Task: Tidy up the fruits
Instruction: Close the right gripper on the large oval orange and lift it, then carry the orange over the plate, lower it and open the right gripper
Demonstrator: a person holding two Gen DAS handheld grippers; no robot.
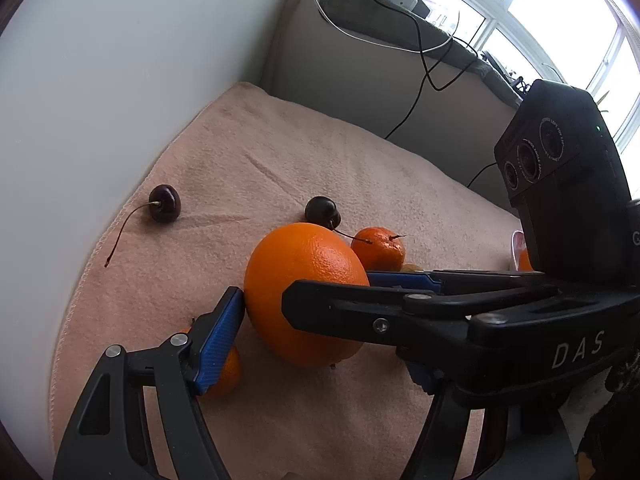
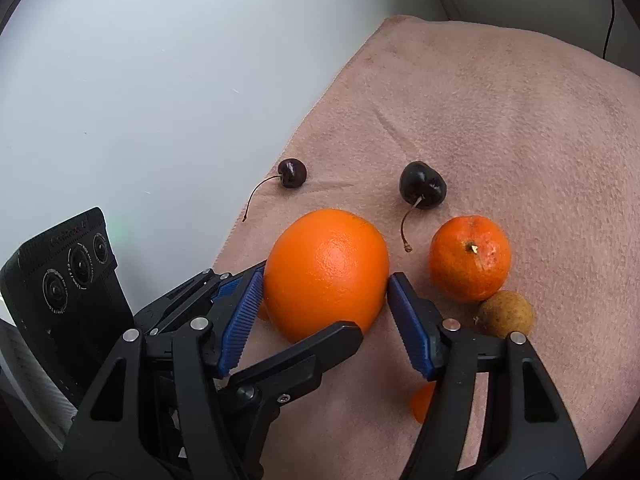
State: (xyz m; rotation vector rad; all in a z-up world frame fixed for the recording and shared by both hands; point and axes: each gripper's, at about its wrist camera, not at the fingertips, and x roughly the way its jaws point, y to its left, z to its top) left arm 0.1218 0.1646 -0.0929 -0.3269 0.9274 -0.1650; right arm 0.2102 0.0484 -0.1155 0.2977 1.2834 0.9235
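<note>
While 2 grippers flank large orange (image 2: pixel 326 272), pink towel (image 2: pixel 500 140)

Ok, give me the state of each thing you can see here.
large orange, resting on the towel, between both claws
right claw, pad tips touching the large orange on both sides
left claw, one pad against the large orange, other hidden
mandarin, loose, stem end up
near cherry, loose, stem attached
far cherry, loose, stem attached
brown fruit, loose beside the mandarin

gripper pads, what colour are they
Blue, ribbed pads on black fingers, clearest in the right wrist view, either side of the big orange.
</note>
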